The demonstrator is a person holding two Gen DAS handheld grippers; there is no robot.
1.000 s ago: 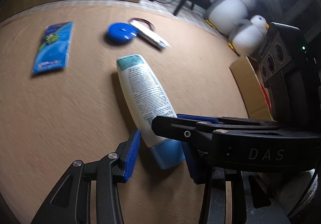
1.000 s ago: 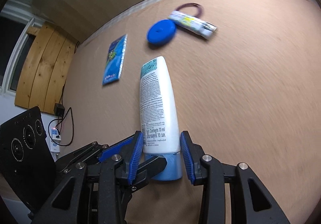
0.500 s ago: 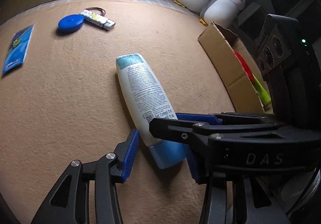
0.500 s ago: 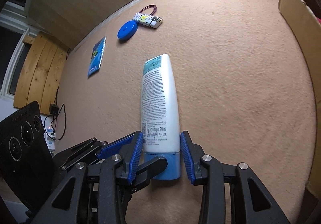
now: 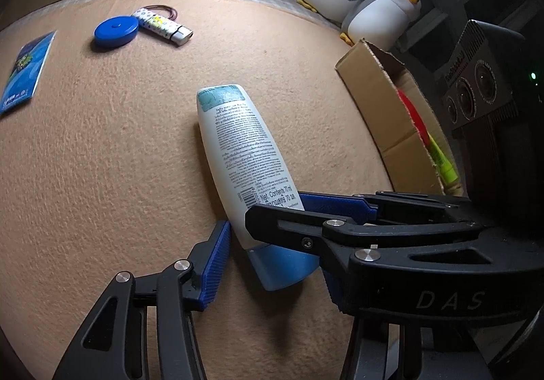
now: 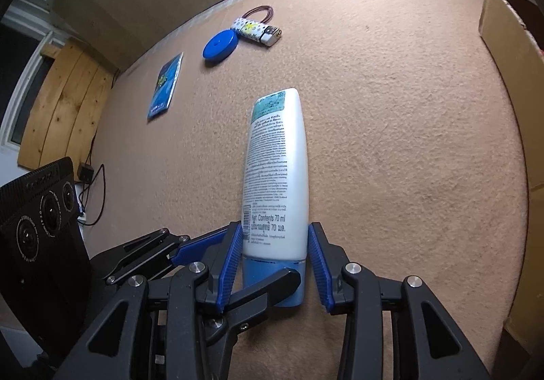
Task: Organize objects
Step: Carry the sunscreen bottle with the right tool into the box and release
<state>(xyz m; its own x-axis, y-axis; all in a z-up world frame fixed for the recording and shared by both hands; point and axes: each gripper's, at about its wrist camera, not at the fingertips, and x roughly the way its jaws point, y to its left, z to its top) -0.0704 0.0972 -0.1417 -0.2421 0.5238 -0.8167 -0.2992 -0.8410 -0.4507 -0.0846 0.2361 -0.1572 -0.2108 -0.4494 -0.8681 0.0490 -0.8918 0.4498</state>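
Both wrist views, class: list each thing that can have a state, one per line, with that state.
Lotion tube: cap end clamped, cap on.
Right gripper: shut on the tube.
Left gripper: open around the cap, pads apart from it.
Cardboard box: open, items inside.
Lighter: lying flat on the carpet.
Blue round case: closed, flat.
Blue packet: lying flat.

Your right gripper (image 6: 275,264) clamps its fingers shut on the tube (image 6: 277,176); your left gripper (image 5: 272,261), fingers apart, crosses beneath.
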